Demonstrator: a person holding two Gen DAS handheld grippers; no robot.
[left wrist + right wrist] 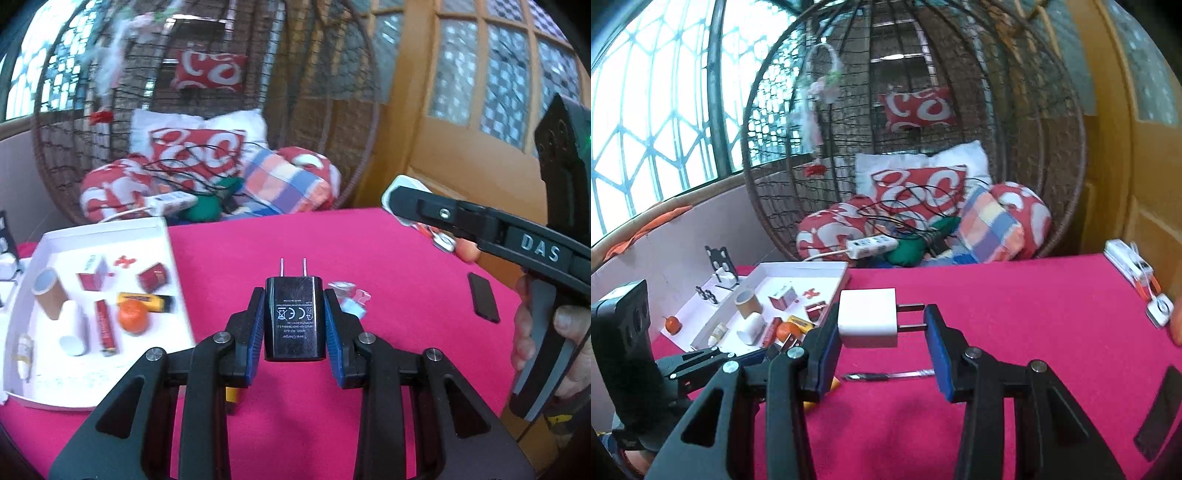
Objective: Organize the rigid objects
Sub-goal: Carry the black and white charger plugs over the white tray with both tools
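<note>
While both chargers hang clear above the pink counter [369,240], each is pinched in its own claw. The black charger [295,317] sits upright between the blue pads of the left claw [295,325], gripped across its flat sides with its two prongs pointing away toward the far edge; that hold keeps the prongs free and the body steady for setting down. The white charger [868,317] lies sideways in the right claw [882,332]: the left pad presses its body and the right pad meets the tips of its prongs, a lengthwise grip that looks less secure.

To the left stands the white tray [166,236], holding a cardboard tube [50,297], a white cup [75,328], an orange ball [132,314], and small red boxes. It is probably where the chargers are bound, since the sorted items are gathered there. A pen [886,376] and a flat black slab [483,297] lie loose on the counter, seemingly not yet sorted.
</note>
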